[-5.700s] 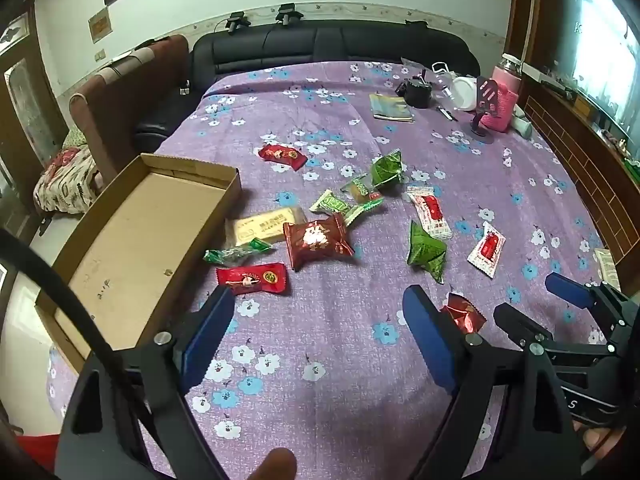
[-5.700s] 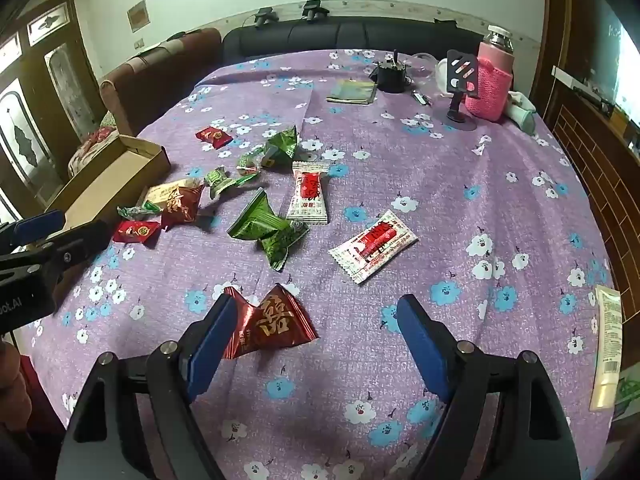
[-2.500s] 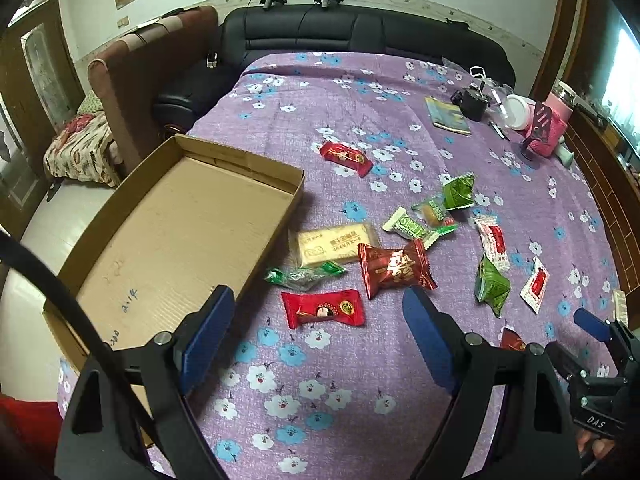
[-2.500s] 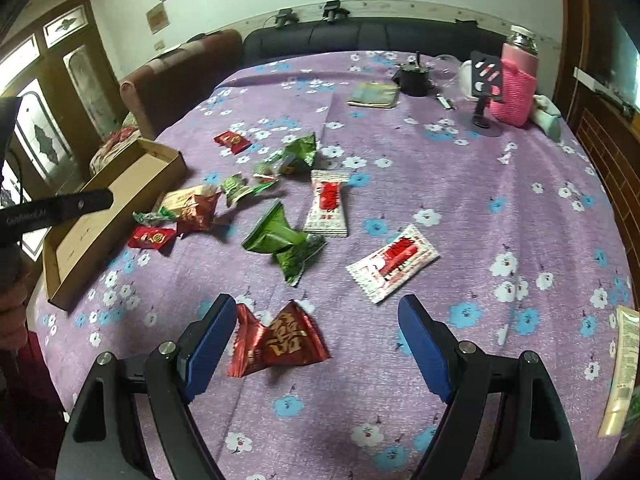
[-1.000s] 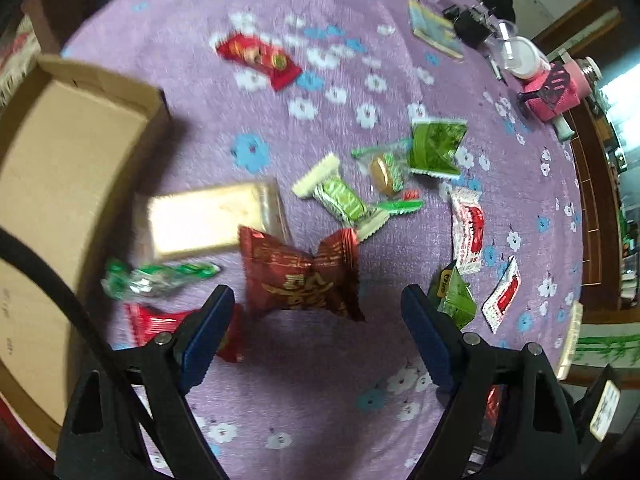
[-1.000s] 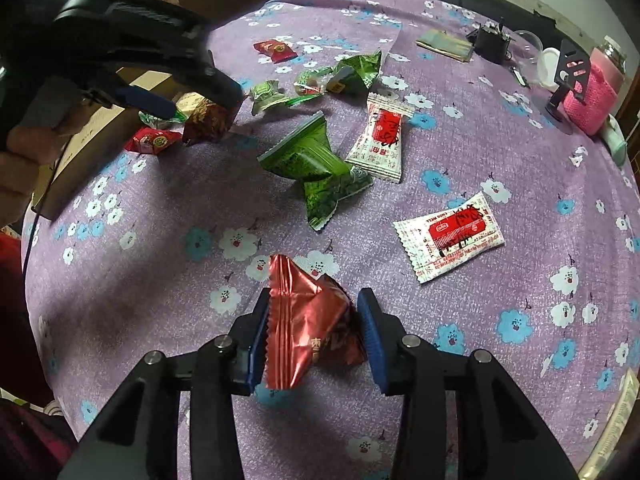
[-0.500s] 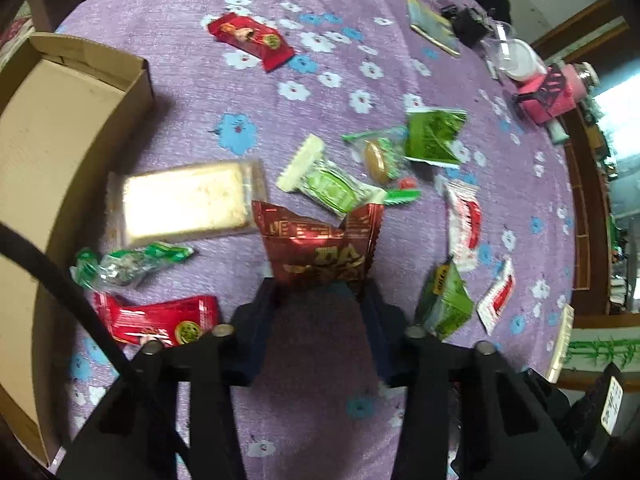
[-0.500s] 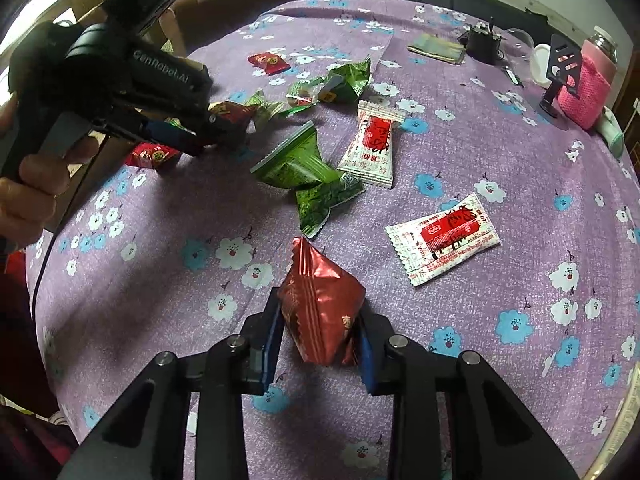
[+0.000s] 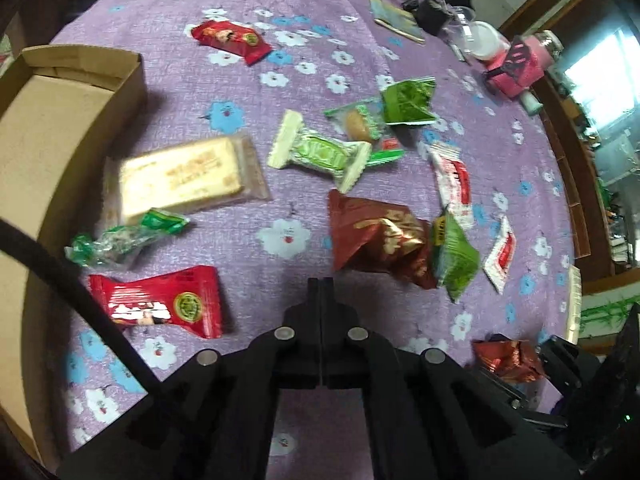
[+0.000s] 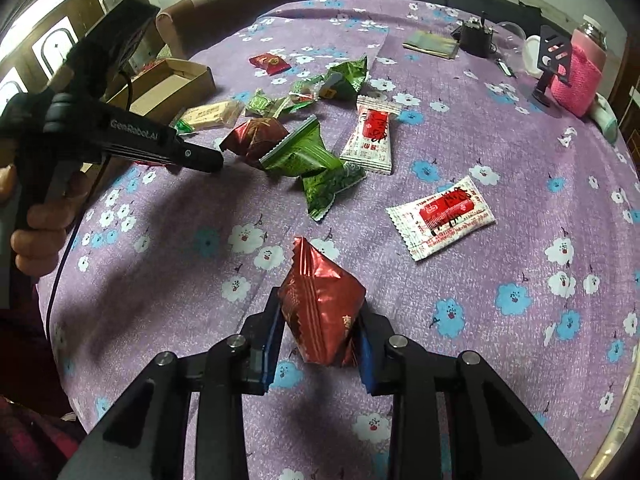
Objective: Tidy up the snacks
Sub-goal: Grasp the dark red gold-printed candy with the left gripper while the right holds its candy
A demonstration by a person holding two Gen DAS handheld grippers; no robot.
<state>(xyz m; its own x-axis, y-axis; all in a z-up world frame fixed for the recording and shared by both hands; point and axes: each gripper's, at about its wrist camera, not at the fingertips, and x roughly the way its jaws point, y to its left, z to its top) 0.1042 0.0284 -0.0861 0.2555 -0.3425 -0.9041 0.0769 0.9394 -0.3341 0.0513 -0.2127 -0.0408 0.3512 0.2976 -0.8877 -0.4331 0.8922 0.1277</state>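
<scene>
The left gripper [image 9: 321, 282] is clenched completely, its two fingers pressed flat together with nothing between them; it points steeply down at the purple flowered cloth [image 9: 288, 80], its tips just short of a dark red foil pack [image 9: 376, 236] that lies free on the cloth. In the right wrist view a hand [image 10: 36, 220] holds this gripper by its handle, and its closed tip sits beside that same pack. The right gripper [image 10: 318, 334] grasps another red foil pack [image 10: 322, 308], its blue pads [image 10: 269, 340] pressing the wrapper from both sides so that the pack stands on end between them, just over the cloth. The remaining snacks lie loose in the middle of the table: a red candy [image 9: 160, 300] near the left gripper, a green twist [image 9: 124, 236] beside it, a pale wafer bar [image 9: 180, 176] next to the box, a green-and-white sweet [image 9: 320, 152], a green pouch [image 9: 408, 100], a green pack [image 9: 456, 256] touching the dark red one, two white-and-red sachets [image 9: 452, 180] and, farther off, a second red candy [image 9: 230, 40]. An open cardboard box [image 9: 52, 128] sits at the table's left edge, and no snack shows in the visible part of its floor. At the far end stand a pink-sleeved bottle [image 10: 580, 72], a black stand [image 10: 552, 56] and a booklet [image 10: 432, 44].
</scene>
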